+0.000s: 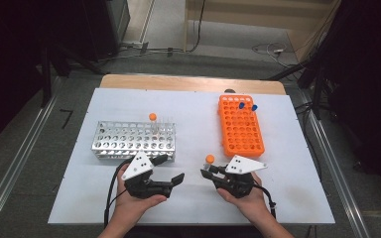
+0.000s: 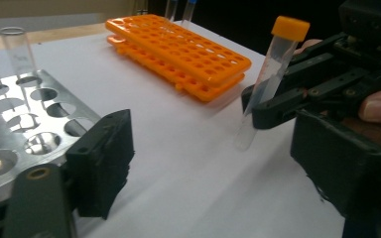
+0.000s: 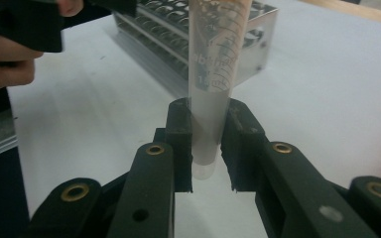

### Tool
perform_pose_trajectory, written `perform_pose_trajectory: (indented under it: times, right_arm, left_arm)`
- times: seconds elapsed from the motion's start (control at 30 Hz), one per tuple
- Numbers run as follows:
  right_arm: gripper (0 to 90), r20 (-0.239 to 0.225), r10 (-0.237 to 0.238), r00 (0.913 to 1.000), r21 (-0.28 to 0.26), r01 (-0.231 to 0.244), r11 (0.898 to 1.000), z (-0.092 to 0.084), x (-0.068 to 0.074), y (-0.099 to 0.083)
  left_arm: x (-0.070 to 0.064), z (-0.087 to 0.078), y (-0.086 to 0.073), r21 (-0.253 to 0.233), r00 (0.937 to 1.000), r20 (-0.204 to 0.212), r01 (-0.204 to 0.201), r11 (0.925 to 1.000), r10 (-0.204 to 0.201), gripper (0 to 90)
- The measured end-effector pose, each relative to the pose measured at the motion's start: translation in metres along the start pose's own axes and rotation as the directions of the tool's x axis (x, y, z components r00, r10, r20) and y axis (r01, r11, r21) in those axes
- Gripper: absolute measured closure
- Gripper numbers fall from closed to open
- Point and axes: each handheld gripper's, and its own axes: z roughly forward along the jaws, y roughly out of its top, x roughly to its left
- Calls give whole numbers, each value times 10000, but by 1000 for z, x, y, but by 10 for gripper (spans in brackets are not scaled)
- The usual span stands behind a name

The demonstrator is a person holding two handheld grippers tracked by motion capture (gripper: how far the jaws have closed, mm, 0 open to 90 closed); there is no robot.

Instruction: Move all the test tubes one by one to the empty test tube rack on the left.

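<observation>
A clear tube with an orange cap (image 1: 210, 159) stands upright in my right gripper (image 1: 212, 171), whose jaws are shut on its lower part, just above the white table. In the right gripper view the pads (image 3: 181, 144) press both sides of the tube (image 3: 213, 74). My left gripper (image 1: 170, 169) is open beside the silver metal rack (image 1: 134, 140), with nothing between its jaws. The left gripper view has the held tube (image 2: 270, 74) a short way ahead, between the wide jaws of my left gripper (image 2: 218, 173).
An orange rack (image 1: 240, 126) lies at the back right with two blue-capped tubes (image 1: 247, 106) at its far end. The metal rack holds an orange-capped tube (image 1: 153, 117) and clear open tubes (image 2: 17, 54). The white board (image 1: 193, 114) covers the table.
</observation>
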Motion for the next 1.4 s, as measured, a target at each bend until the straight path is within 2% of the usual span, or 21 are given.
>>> perform_pose_trajectory:
  times: [0.1,0.2,0.4,0.53,0.73,0.87,1.0,1.1,1.3,1.4]
  right_arm:
    - [730,-222,-98,9997,106,101,9999,6,7,1]
    - [730,-377,-212,9991,186,220,9996,10,14,2]
    - [730,-728,-446,9963,287,468,9985,17,26,5]
    - [730,-900,-617,9940,358,651,9972,20,32,6]
    - [730,-1110,-809,9905,489,868,9950,22,38,6]
    - [729,-1167,-778,9901,531,845,9950,23,37,5]
    - [711,-1281,-644,9897,513,715,9961,23,35,5]
    - [582,-1305,-600,9896,505,671,9965,22,32,4]
    - [268,-1381,-214,9902,341,264,9991,14,16,1]
    - [133,-1202,37,9927,266,-6,9996,7,6,0]
  left_arm:
    - [-4,1,0,-113,9991,355,-205,9997,209,337]
    - [-8,3,1,-134,9971,716,-263,9996,272,405]
    - [-15,10,3,-42,9880,1489,-401,9992,402,524]
    - [-17,14,3,87,9882,1484,-389,9992,372,589]
    - [-19,17,2,194,9872,1490,-605,9980,570,708]
    - [-19,18,1,253,9896,1275,-696,9973,658,739]
    - [-16,16,2,196,9899,1312,-562,9982,532,750]
    - [-13,13,3,64,9913,1227,-494,9988,483,750]
    - [-2,5,6,-37,9955,875,-350,9994,352,751]
    - [3,0,8,-124,9971,688,-324,9994,331,751]
